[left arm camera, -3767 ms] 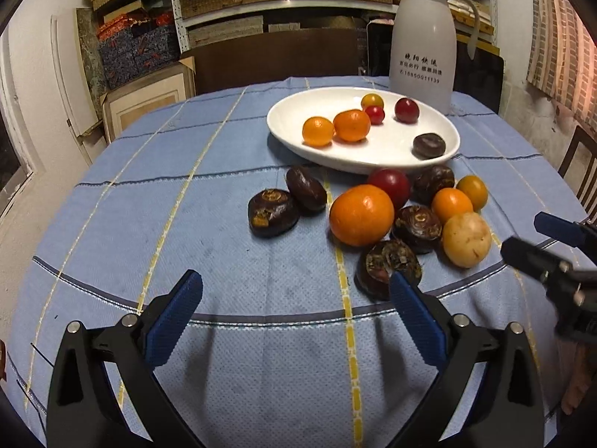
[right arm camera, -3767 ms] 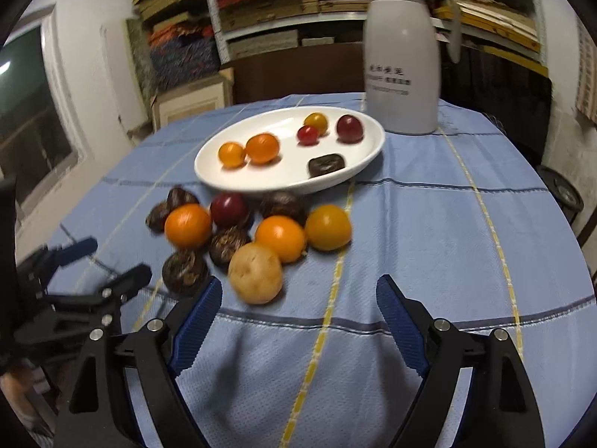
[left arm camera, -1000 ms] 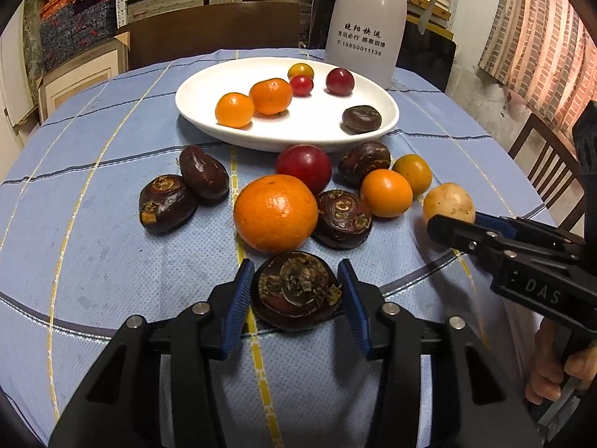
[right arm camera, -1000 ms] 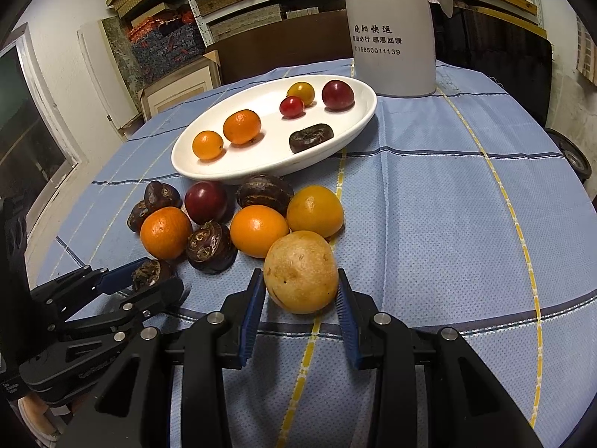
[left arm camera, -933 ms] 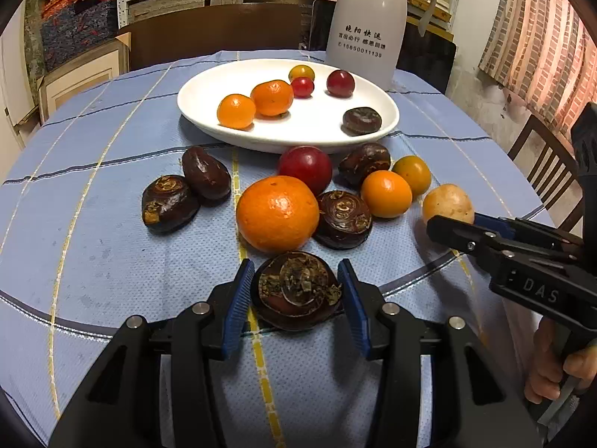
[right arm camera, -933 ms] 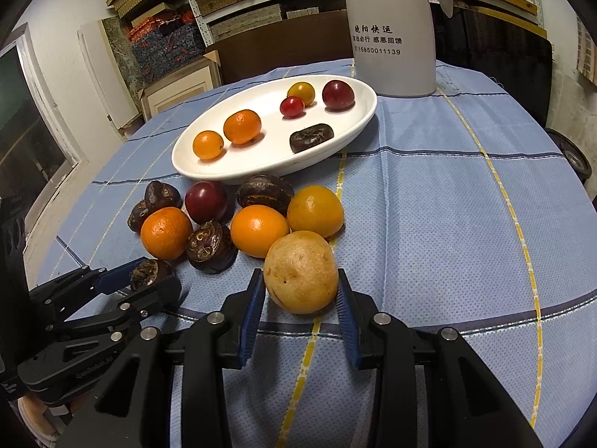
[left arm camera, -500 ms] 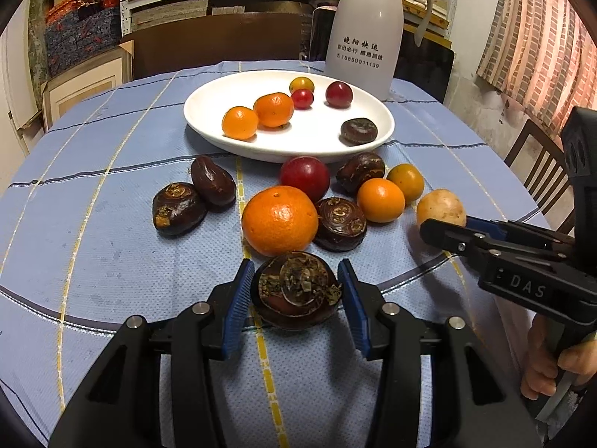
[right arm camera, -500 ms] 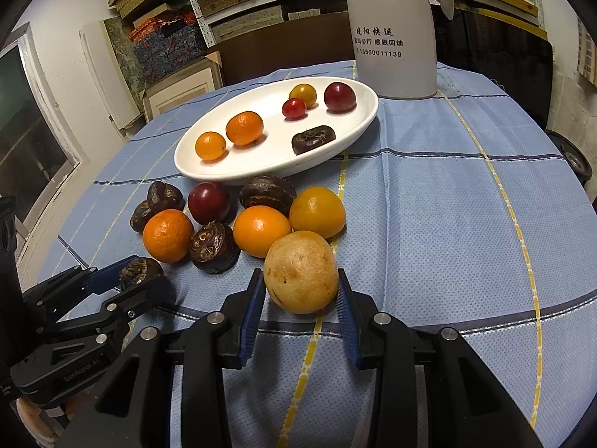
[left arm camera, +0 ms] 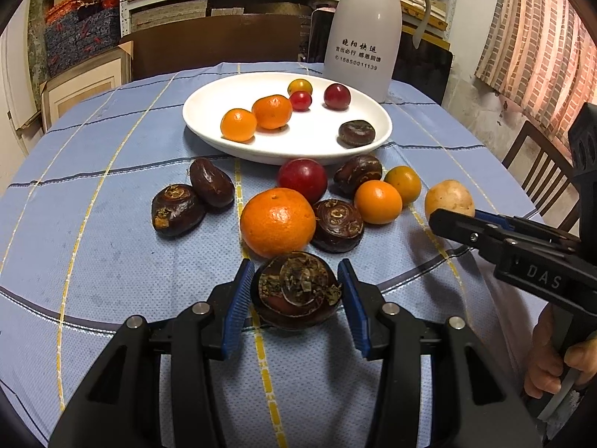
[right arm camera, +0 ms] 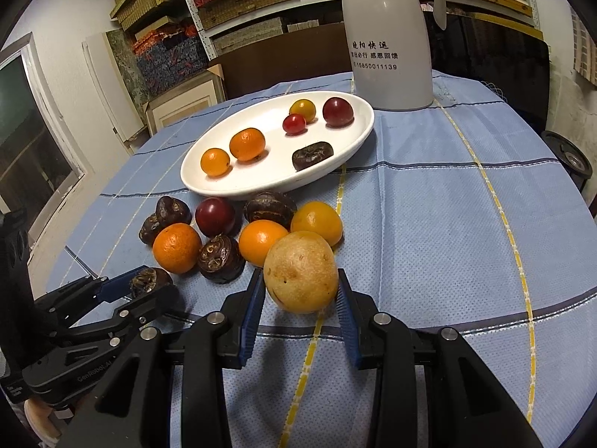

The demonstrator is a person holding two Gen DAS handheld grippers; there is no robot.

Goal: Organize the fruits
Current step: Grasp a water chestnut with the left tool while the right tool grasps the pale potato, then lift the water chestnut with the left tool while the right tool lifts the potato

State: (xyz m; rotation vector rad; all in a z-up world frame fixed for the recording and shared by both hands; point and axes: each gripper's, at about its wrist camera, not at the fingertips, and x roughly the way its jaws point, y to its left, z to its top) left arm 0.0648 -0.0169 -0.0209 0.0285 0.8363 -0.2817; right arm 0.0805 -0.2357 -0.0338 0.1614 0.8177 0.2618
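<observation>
My left gripper is shut on a dark brown water chestnut and holds it a little above the blue cloth. My right gripper is shut on a tan round fruit, also lifted; it shows at the right of the left wrist view. The white plate holds two small oranges, two cherry tomatoes, a plum and a chestnut. In front of it lie a large orange, a red plum, several chestnuts and two small oranges.
A white thermos jug stands behind the plate at the back right. The round table carries a blue checked cloth. A wooden chair stands off the right edge. Shelves with boxes fill the back wall.
Both grippers, open 3.8 s ago, closed on their fruits. Over the last second both have risen and drawn back slightly with the fruits held.
</observation>
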